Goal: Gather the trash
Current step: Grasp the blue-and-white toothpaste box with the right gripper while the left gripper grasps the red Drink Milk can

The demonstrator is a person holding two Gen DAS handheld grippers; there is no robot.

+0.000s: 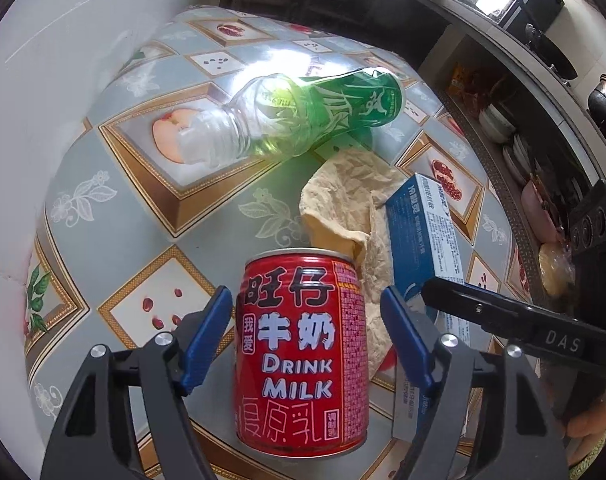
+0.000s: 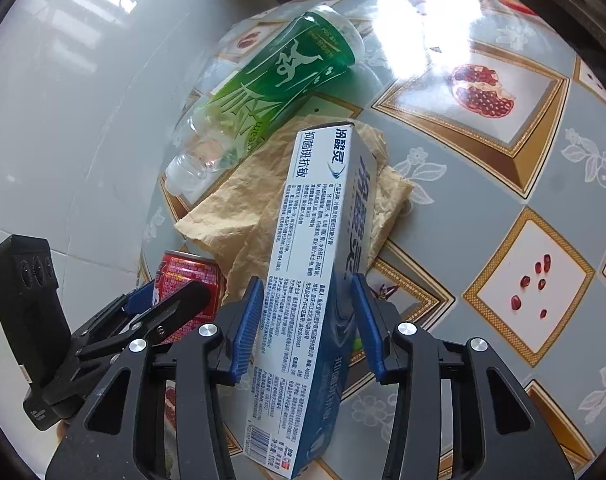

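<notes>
A red milk can (image 1: 303, 352) stands upright on the patterned table (image 1: 115, 200). My left gripper (image 1: 305, 296) is open around the can, with a narrow gap at each blue pad. A blue-and-white toothpaste box (image 2: 315, 220) lies partly on crumpled brown paper (image 2: 239, 208), and my right gripper (image 2: 307, 280) is shut on its near half, pads against both long sides. An empty green plastic bottle (image 2: 263, 92) lies on its side beyond the paper. In the right wrist view the left gripper (image 2: 171, 292) straddles the can (image 2: 187, 270) at lower left.
A white tiled wall (image 1: 63, 40) borders the table on the left. Dark shelves with stacked bowls and plates (image 1: 503, 128) stand past the table's right edge. The tablecloth (image 2: 503, 200) to the right of the box is bare.
</notes>
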